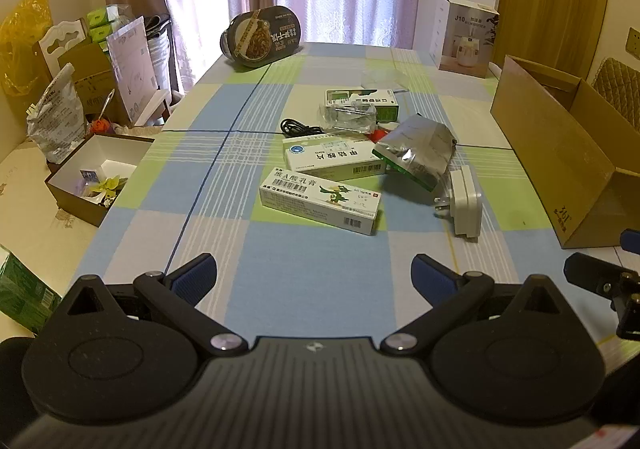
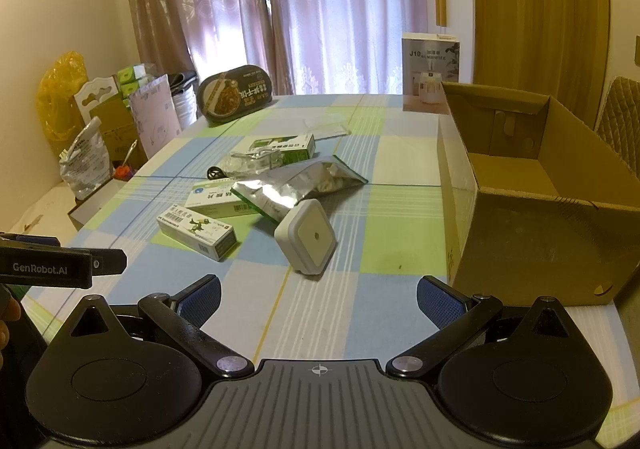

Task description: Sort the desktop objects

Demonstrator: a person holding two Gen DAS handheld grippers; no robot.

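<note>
white charger (image 2: 307, 242) just ahead of spread right claw (image 2: 319, 299), apart

The left gripper (image 1: 314, 275) hovers level with its jaws spread wide, nothing between the blue pads (image 1: 194, 275). The right gripper (image 2: 318, 299) matches it, jaws wide and empty. A hand (image 2: 8, 325), seemingly the left, shows at the frame's edge.

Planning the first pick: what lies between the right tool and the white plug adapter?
Only bare checked tablecloth separates the right tool from the white plug adapter, seen in the right wrist view.
</note>
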